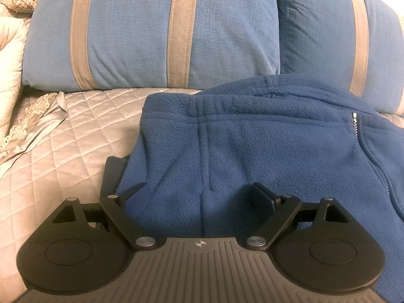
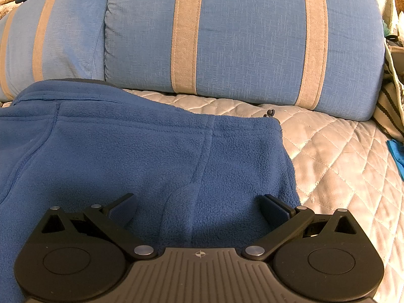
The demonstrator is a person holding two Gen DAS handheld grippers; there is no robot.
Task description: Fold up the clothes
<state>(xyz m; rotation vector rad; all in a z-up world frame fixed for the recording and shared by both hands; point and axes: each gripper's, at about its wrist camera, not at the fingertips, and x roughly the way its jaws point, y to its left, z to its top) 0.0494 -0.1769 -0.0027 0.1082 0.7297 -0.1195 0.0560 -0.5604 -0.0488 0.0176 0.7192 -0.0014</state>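
A blue fleece jacket (image 1: 252,141) lies spread on a quilted beige bedspread (image 1: 75,136), its zipper (image 1: 354,123) showing at the right of the left wrist view. My left gripper (image 1: 202,197) stands open over the jacket's left part, a raised seam fold running between the fingers without touching the pads. In the right wrist view the same jacket (image 2: 126,151) fills the left and middle, and its right edge ends on the bedspread (image 2: 341,156). My right gripper (image 2: 199,209) also stands open, over a bump of fleece near that edge.
Two blue pillows with beige stripes (image 1: 151,30) (image 2: 240,38) lie along the back of the bed. Lace-trimmed bedding (image 1: 22,116) is bunched at the far left. A striped cloth (image 2: 388,111) and a turquoise item (image 2: 397,151) sit at the bed's right edge.
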